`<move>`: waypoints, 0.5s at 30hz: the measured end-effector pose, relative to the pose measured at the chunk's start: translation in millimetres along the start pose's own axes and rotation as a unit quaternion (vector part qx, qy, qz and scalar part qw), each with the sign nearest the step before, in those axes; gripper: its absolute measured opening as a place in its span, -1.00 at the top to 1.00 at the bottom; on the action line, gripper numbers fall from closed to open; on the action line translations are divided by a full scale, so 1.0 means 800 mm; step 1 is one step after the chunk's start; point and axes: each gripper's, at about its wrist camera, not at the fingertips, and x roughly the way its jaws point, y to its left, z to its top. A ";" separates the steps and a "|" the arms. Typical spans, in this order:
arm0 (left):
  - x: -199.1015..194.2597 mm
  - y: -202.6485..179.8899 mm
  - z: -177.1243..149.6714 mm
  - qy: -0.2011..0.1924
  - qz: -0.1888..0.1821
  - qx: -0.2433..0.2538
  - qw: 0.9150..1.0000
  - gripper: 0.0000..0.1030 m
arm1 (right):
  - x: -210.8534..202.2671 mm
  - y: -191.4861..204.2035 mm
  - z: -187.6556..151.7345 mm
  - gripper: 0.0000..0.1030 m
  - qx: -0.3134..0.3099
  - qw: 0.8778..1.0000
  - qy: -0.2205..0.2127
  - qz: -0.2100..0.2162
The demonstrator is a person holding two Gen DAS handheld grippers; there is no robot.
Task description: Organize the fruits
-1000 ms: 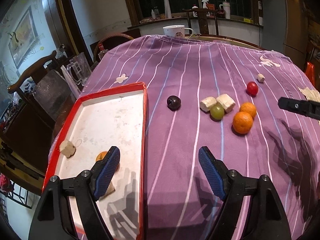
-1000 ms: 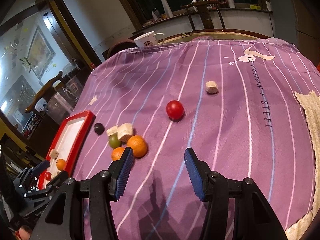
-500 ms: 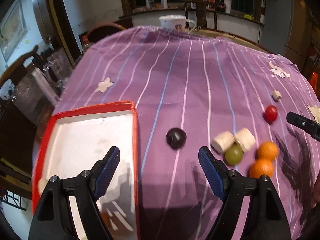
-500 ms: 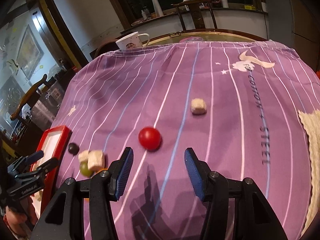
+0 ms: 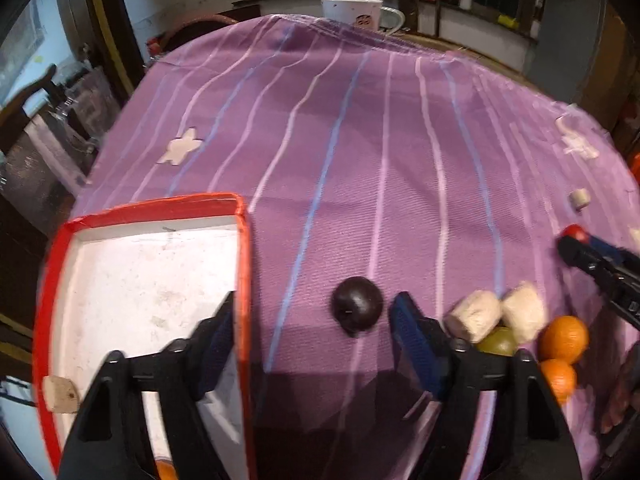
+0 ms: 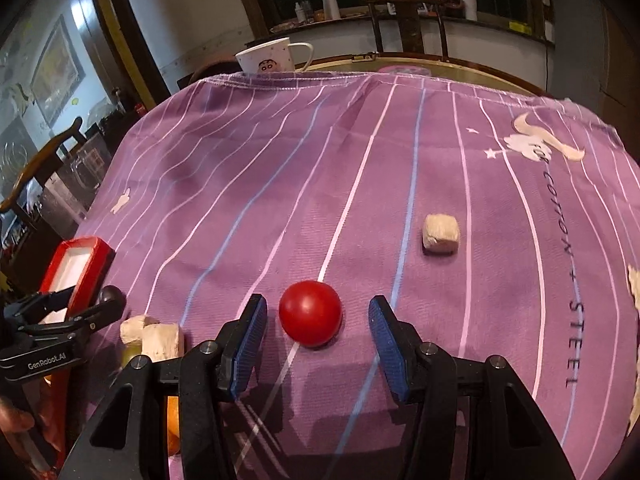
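Right tool (image 6: 316, 330) stood released, pads flanking the red fruit (image 6: 310, 313) on the table (image 6: 400, 160); an uneven squeeze might have rolled it away; left tool (image 5: 310, 332), also released, risked nudging the dark fruit (image 5: 357, 311).

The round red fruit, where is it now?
In the right wrist view, the round red fruit lies on the purple striped cloth between the open right tool's fingers, untouched.
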 end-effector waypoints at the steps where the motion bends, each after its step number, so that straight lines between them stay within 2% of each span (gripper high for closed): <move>1: -0.001 0.000 0.000 -0.002 0.002 0.001 1.000 -0.27 | 0.001 0.003 0.000 -0.08 -0.008 1.000 0.000 -0.005; 2: -0.003 0.000 -0.002 -0.005 0.001 0.001 1.000 -0.15 | 0.003 0.008 0.000 -0.01 -0.022 1.000 -0.004 -0.019; 3: -0.005 0.001 -0.002 -0.009 -0.004 -0.001 1.000 -0.06 | 0.004 0.011 -0.001 0.18 -0.031 0.999 -0.005 -0.031; 5: -0.011 0.006 -0.005 -0.015 -0.021 -0.009 1.000 0.33 | 0.005 0.019 -0.004 0.31 -0.045 0.998 -0.005 -0.044; 7: -0.021 0.009 -0.009 -0.025 -0.032 -0.013 0.999 0.58 | 0.002 0.023 -0.005 0.35 -0.048 0.998 -0.006 -0.043; 15: -0.057 0.029 -0.034 -0.045 -0.056 -0.025 0.997 0.71 | -0.016 0.043 -0.016 0.35 -0.054 0.998 -0.008 -0.036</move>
